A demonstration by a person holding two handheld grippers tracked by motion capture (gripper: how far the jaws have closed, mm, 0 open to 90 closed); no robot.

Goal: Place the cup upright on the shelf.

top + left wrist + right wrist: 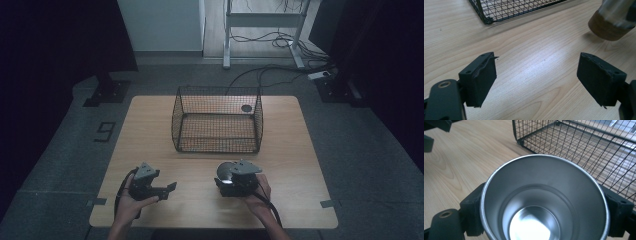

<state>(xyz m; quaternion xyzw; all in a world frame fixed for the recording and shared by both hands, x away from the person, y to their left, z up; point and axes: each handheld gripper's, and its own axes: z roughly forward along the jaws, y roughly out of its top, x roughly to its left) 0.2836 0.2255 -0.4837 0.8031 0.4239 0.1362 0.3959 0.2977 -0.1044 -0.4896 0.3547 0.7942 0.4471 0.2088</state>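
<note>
Gripping steel cup (544, 200) between its jaws: right tool (239, 181) | left tool (161, 191) released | wire basket (218, 120) beyond on bench (300, 150)

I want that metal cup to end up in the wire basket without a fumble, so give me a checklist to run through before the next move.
1. Right claw shut on the metal cup, a jaw on each side: ok.
2. Cup empty, nothing to spill: ok.
3. Wire basket open at the top, no items seen inside: ok.
4. Left claw open, holding nothing, apart from the cup: ok.
5. Bare table between cup and basket: ok.
6. Grip firm enough for the lift: cannot tell.
</note>
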